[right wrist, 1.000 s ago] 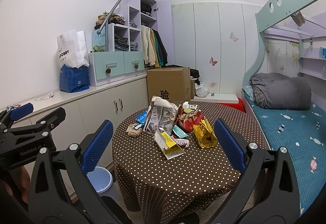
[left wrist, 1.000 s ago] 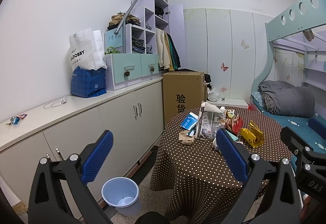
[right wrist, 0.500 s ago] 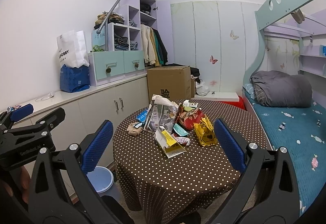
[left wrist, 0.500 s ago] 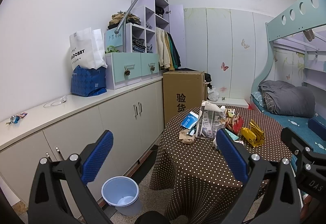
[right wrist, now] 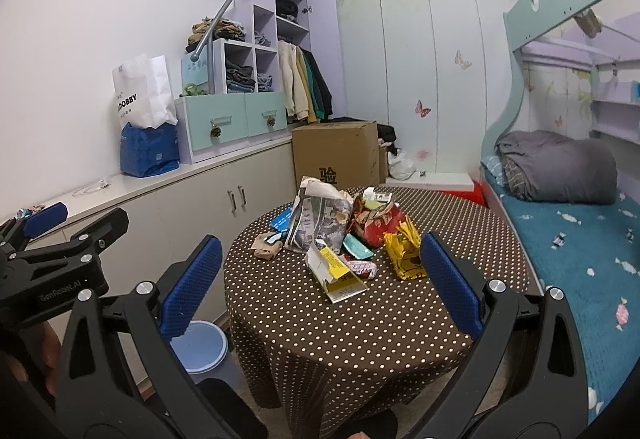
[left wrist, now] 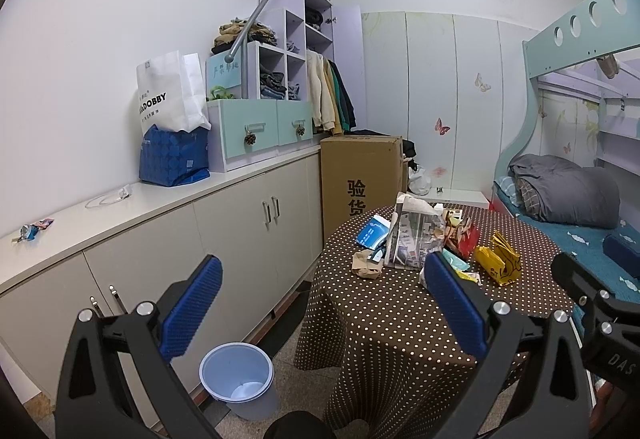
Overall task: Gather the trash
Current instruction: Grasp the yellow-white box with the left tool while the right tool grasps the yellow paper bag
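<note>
Brown polka-dot table holds the whole trash pile mid-top, blue bin on the floor beside it. Both left gripper and right gripper hang wide open, empty. Honestly those light wrappers could slide off the cloth if a jaw nudges them.

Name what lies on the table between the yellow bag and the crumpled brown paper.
In the right wrist view, the newspaper bag, a teal packet and a red wrapper lie between the yellow bag and the brown paper.
</note>
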A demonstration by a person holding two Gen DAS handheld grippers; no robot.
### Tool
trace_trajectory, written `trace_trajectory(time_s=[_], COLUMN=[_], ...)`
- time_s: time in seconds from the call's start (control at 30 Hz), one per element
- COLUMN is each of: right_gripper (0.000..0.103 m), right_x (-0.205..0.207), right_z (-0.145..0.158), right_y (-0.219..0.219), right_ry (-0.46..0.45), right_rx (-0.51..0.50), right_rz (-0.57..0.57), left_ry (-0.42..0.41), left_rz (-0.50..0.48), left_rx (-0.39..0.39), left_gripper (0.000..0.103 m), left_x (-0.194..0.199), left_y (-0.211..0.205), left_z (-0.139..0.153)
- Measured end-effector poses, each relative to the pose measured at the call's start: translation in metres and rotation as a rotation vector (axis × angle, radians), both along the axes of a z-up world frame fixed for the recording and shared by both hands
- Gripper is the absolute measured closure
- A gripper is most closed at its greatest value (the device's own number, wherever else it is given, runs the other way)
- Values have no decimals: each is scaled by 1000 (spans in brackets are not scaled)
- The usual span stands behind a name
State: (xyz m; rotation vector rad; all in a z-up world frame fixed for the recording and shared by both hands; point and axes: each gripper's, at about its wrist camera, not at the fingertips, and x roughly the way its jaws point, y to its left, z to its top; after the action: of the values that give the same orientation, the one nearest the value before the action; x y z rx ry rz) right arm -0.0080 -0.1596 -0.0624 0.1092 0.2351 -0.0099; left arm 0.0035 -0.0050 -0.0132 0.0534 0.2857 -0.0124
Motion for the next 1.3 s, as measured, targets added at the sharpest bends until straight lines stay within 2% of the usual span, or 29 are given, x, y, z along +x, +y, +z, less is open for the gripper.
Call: trace_trajectory(time_s=[0.37,0.7,1.07,1.3], right_gripper=[6,6,6,6], right_x=[17,51,80,96], right_z=[-12,-41,-71,-88], right_y=[-8,-32,-90,-130], right_ry=[26,123,218,257], right_rx=[51,108,155,159], right_rz=[47,34,-100,-180], left_ry=[30,137,304,394], left_rz=[22,11,-124,-202], left_rx=[18,60,63,156], left_gripper=[4,4,4,4], left_x=[18,58,110,144], left_y=[-3,-25,-84,-148], left_z=[-8,-34,-71,-106])
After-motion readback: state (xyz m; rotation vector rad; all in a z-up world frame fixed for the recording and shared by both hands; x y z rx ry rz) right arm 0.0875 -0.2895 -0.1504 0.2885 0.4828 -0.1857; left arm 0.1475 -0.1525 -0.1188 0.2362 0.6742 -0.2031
